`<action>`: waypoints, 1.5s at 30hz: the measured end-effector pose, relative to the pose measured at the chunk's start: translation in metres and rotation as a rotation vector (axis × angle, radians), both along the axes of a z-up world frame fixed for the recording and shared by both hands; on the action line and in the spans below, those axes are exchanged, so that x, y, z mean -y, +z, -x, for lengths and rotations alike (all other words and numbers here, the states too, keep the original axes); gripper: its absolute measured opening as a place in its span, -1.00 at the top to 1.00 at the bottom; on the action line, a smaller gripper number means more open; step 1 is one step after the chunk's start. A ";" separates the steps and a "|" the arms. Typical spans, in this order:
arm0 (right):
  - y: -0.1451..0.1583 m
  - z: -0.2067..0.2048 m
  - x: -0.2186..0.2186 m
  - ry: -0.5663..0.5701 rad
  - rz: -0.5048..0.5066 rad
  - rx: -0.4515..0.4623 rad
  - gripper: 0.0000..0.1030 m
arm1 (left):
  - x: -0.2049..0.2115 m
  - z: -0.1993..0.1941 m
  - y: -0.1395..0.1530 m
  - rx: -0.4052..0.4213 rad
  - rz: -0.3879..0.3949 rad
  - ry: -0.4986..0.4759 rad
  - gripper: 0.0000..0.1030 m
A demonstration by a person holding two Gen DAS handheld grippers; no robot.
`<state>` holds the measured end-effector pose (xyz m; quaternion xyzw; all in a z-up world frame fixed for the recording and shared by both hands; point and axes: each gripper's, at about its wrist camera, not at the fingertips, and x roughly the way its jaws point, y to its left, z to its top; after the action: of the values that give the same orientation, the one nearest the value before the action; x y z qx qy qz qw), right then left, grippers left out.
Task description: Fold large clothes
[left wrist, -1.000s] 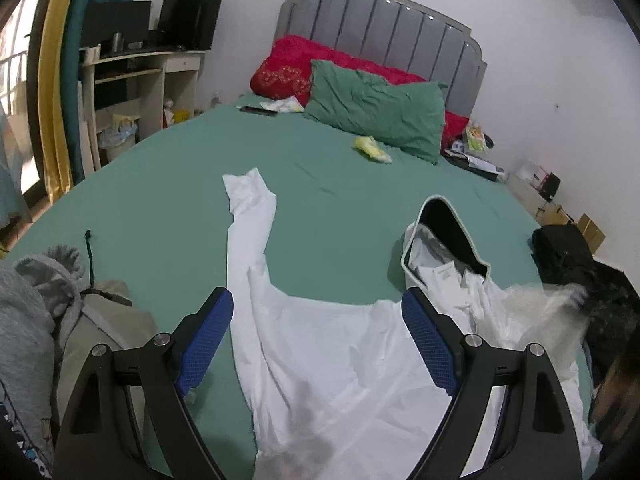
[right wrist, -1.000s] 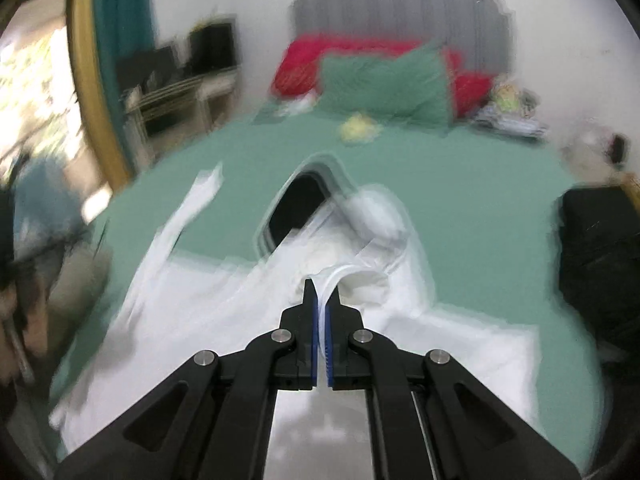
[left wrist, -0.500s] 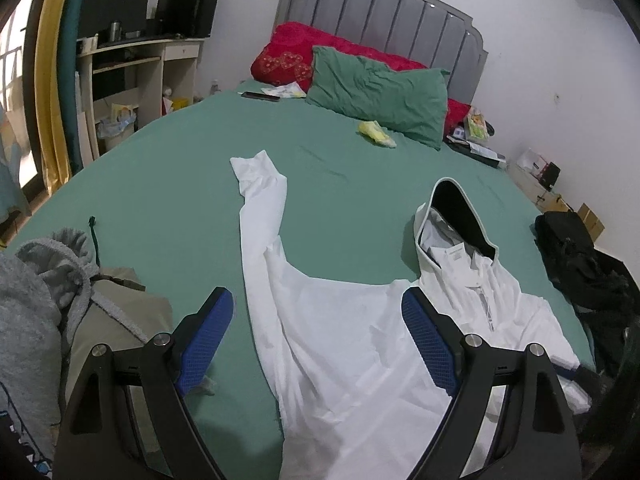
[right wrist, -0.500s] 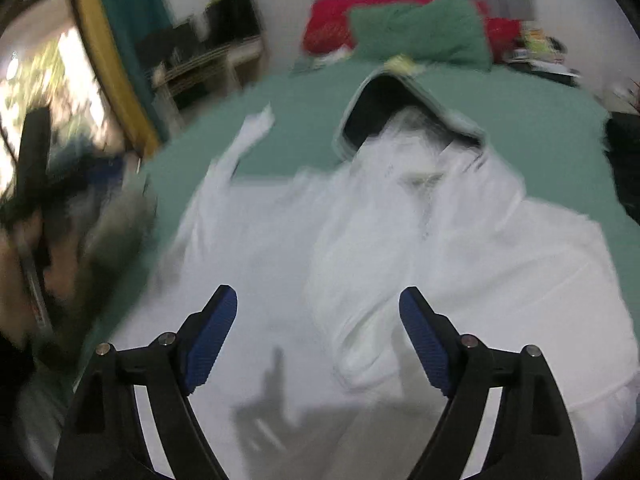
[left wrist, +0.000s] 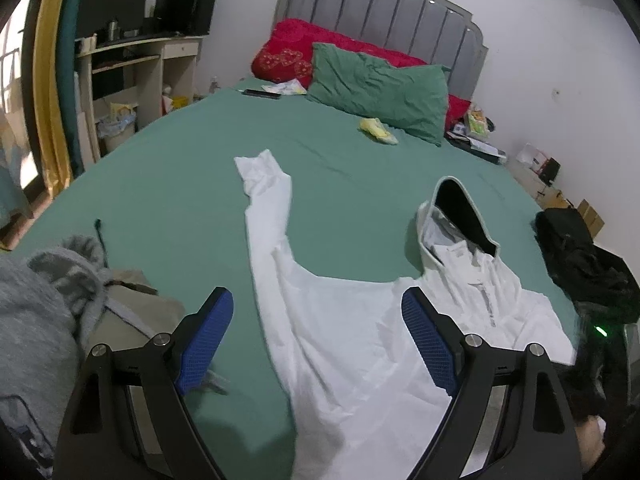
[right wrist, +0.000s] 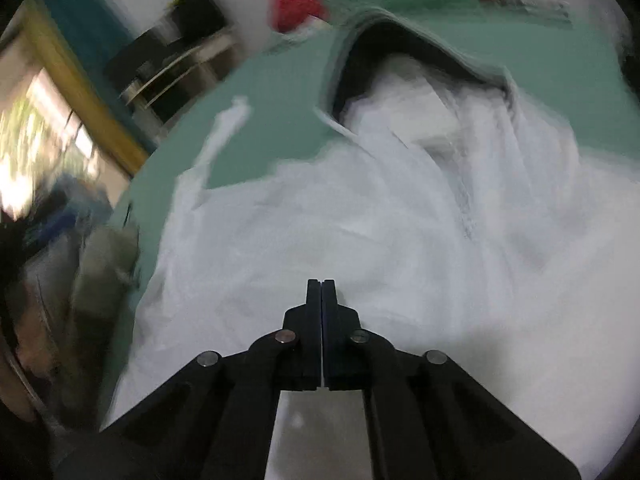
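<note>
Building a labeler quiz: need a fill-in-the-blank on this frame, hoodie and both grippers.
1. The white hoodie lies on a ____ bed sheet.
2. The left gripper has its jaws ____.
3. The right gripper has its jaws ____.
4. The hoodie's one outstretched sleeve points toward the ____ of the bed.

Missing words: green; open; shut; head

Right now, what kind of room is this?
Most likely a bedroom: a bed with a green sheet, a grey padded headboard with pillows against it, and a desk by the curtain.
</note>
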<state>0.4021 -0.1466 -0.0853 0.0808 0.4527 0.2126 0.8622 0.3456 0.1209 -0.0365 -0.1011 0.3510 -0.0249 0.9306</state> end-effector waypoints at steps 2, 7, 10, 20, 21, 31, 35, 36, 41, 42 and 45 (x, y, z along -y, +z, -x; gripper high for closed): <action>0.015 0.018 -0.026 0.088 0.085 0.098 0.98 | -0.008 0.000 0.004 0.000 0.017 0.015 -0.72; 0.002 0.042 -0.085 0.357 0.133 0.006 0.92 | -0.029 0.003 0.012 0.011 0.025 0.072 -0.72; 0.018 0.038 -0.075 0.309 0.072 0.068 -0.01 | -0.045 0.005 0.018 0.021 0.032 0.100 -0.72; 0.019 -0.160 -0.134 0.165 -0.072 0.033 -0.77 | -0.100 -0.001 0.021 0.029 0.051 0.228 -0.72; 0.013 -0.181 -0.152 0.173 -0.086 0.009 -0.77 | -0.105 -0.003 0.020 0.023 0.057 0.238 -0.72; -0.054 -0.291 -0.273 0.137 0.090 -0.098 -0.68 | -0.119 -0.018 0.011 -0.010 0.063 0.262 -0.73; -0.045 -0.291 -0.280 0.188 0.186 -0.028 0.92 | -0.118 -0.019 0.013 0.001 0.069 0.239 -0.73; -0.031 -0.287 -0.268 0.192 0.152 -0.007 0.92 | -0.119 -0.018 0.012 -0.001 0.077 0.239 -0.73; 0.046 -0.241 -0.182 0.174 -0.006 0.119 0.92 | -0.113 -0.018 0.009 -0.011 0.081 0.232 -0.72; 0.070 -0.219 -0.155 0.197 -0.079 0.164 0.92 | -0.111 -0.018 0.009 -0.011 0.081 0.227 -0.72; 0.114 -0.164 -0.099 0.227 -0.154 0.257 0.92 | -0.099 -0.016 0.008 -0.022 0.076 0.195 -0.72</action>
<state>0.5661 -0.0479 0.0292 0.0669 0.3274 0.3510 0.8747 0.3612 0.2197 -0.0286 -0.1705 0.3485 0.0535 0.9201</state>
